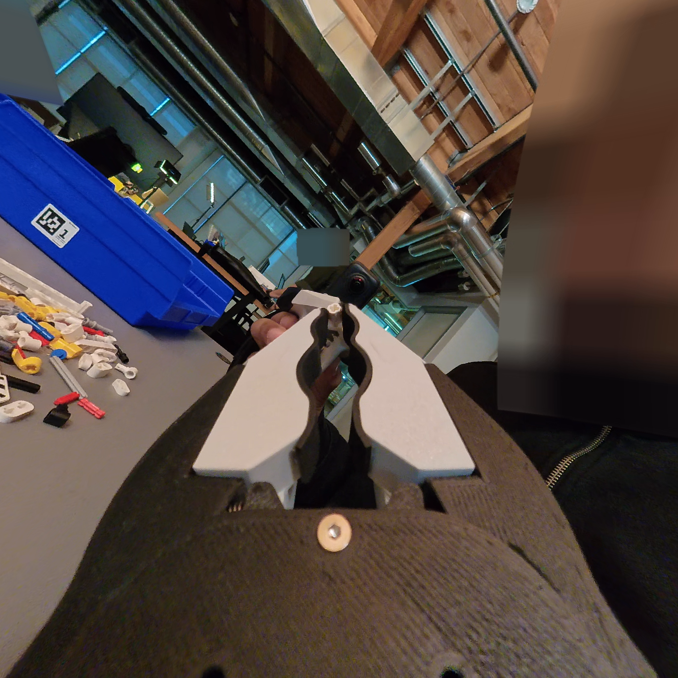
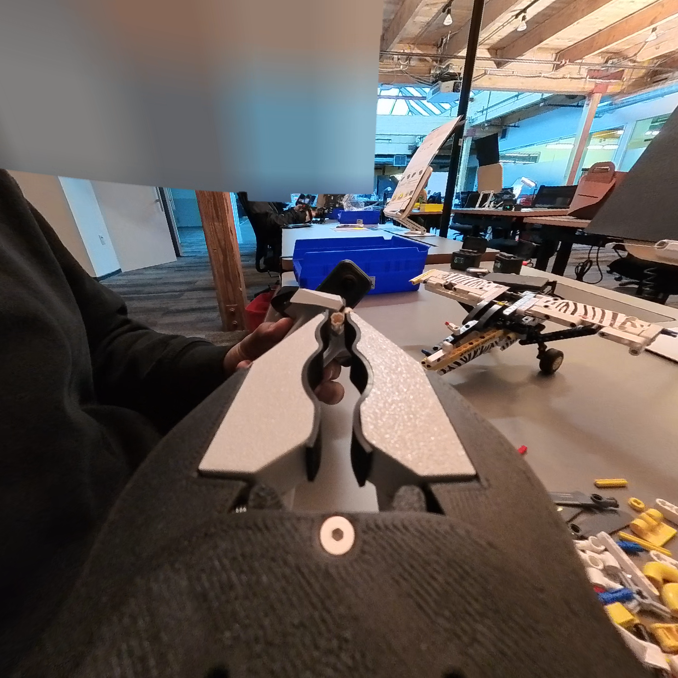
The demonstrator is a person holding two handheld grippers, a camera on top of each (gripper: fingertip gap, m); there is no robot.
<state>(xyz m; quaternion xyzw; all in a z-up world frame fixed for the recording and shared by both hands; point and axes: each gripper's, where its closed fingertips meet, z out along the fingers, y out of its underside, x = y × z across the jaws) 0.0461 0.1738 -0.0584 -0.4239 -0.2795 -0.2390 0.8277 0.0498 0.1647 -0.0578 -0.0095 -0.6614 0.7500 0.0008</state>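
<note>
- Both grippers are up off the grey table (image 1: 110, 477), nose to nose in front of the person's dark jacket and on the near side of the blue bin (image 1: 110, 238).
- The left gripper (image 1: 335, 312) has its fingers drawn together on a small white connector (image 1: 334, 309). It is a short tube with a cross-shaped bore, pinched right at the tips and running back at a slant between the pads.
- The right gripper (image 2: 337, 319) is likewise clamped, on a pale tubular piece (image 2: 336, 323) at its very tips, hollow end towards the camera.
- I can't tell whether these are one piece gripped from both ends or two pieces mated.
- Each view shows the other gripper's white finger and black camera just past the pinch, and a hand (image 2: 257, 345) wrapped round the far handle.
- On handling, these bits look light, hard and slick, with very little pad on them. An even squeeze with the two tools kept in line seems wise, since a twist could flick a piece out.
- Left of the bin lies a scatter of loose white, yellow, red and blue parts (image 1: 55, 348).
- To the right of the bin stands a zebra-striped model aeroplane (image 2: 513, 315), on its wheels.
</note>
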